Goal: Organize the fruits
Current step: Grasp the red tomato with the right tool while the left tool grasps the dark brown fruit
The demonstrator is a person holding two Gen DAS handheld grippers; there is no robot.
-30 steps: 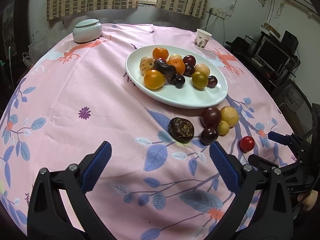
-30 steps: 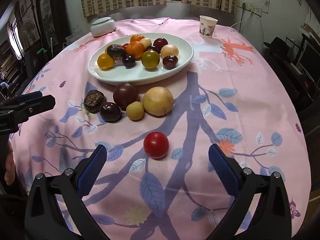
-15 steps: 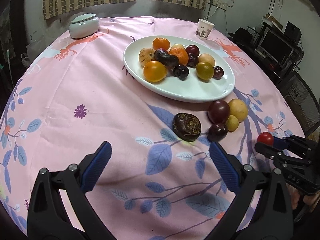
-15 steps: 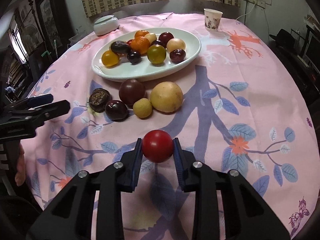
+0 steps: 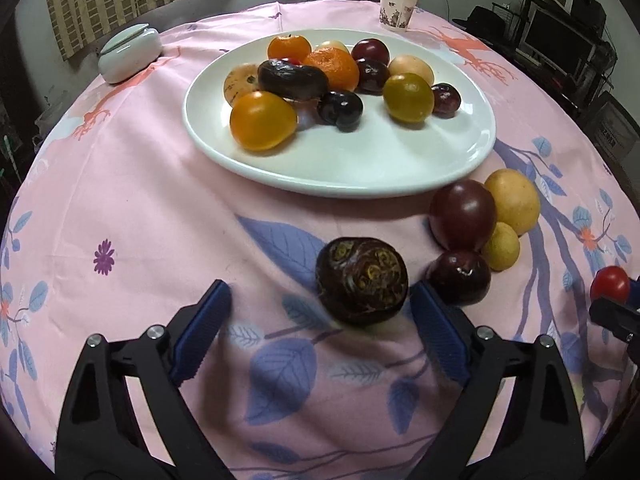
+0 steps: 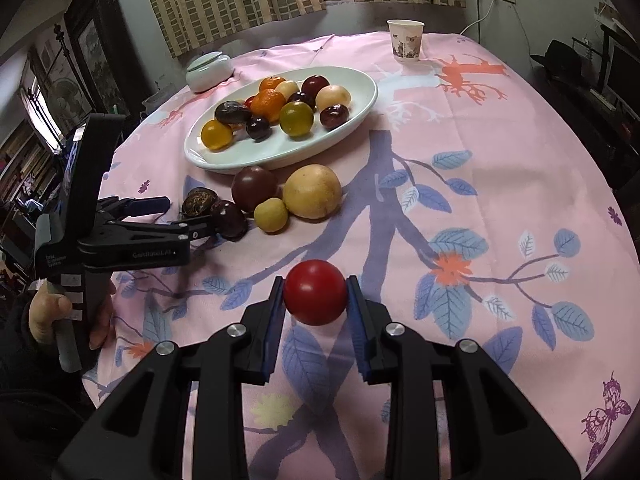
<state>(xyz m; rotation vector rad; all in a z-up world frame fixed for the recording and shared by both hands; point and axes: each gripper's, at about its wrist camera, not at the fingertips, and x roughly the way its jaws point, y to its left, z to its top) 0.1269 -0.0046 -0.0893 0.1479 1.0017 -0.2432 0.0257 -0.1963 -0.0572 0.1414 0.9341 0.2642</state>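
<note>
On your pink floral tablecloth [image 6: 500, 168], a paper cup [image 6: 405, 41] stands at the far right and a pale lidded jar [image 6: 209, 71] far left, beneath striped curtains [image 6: 236, 0].

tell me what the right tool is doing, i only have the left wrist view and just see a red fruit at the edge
observer: The right tool is shut on the red fruit, with a pad pressed on each side.
operator: is it off the cloth yet
observer: Cannot tell. The right wrist view only shows a shadow on the pink tablecloth directly beneath it.
operator: how does my left tool look from there
observer: From the side, the left tool is closing with the dark wrinkled fruit between its fingers. Its near finger crosses in front of the dark plum.
</note>
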